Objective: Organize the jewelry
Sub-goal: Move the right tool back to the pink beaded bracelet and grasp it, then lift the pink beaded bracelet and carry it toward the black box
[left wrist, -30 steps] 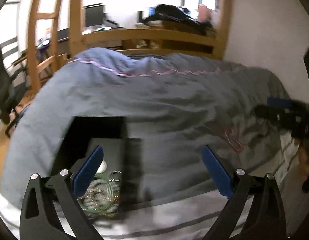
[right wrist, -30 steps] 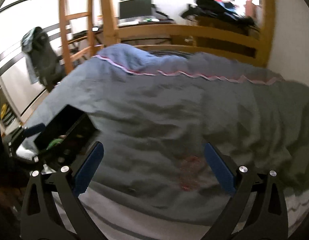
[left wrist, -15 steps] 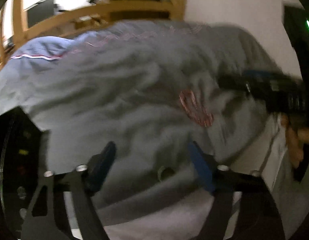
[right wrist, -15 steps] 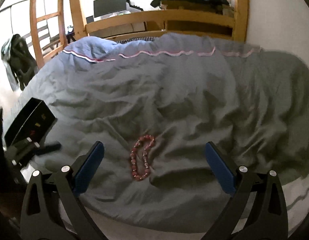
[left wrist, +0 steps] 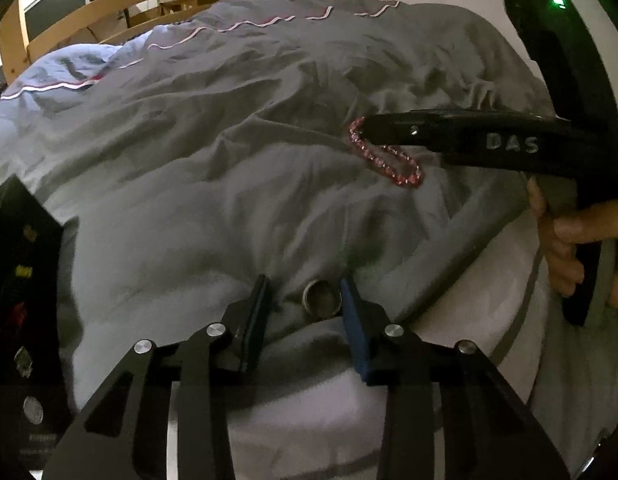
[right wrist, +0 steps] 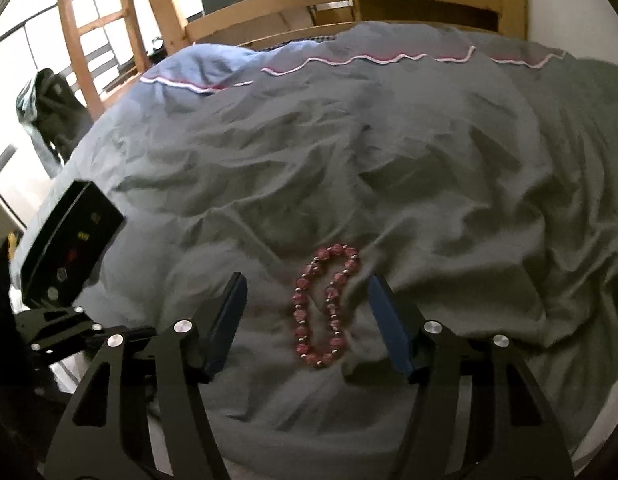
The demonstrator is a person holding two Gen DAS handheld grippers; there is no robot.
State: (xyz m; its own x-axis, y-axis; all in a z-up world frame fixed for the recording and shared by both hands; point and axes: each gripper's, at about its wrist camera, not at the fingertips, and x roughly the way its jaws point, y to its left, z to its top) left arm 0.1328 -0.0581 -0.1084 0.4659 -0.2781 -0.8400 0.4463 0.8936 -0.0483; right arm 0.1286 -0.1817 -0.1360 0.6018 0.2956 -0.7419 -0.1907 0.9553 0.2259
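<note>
Claws closing: left claw straddles ring, right claw straddles bracelet, neither gripped.

Both grippers angle downward, the left gripper and right gripper half-spread, fingers just been closing.

Ring and bracelet on duvet, jewelry box at left

"DAS" on the right claw
</note>
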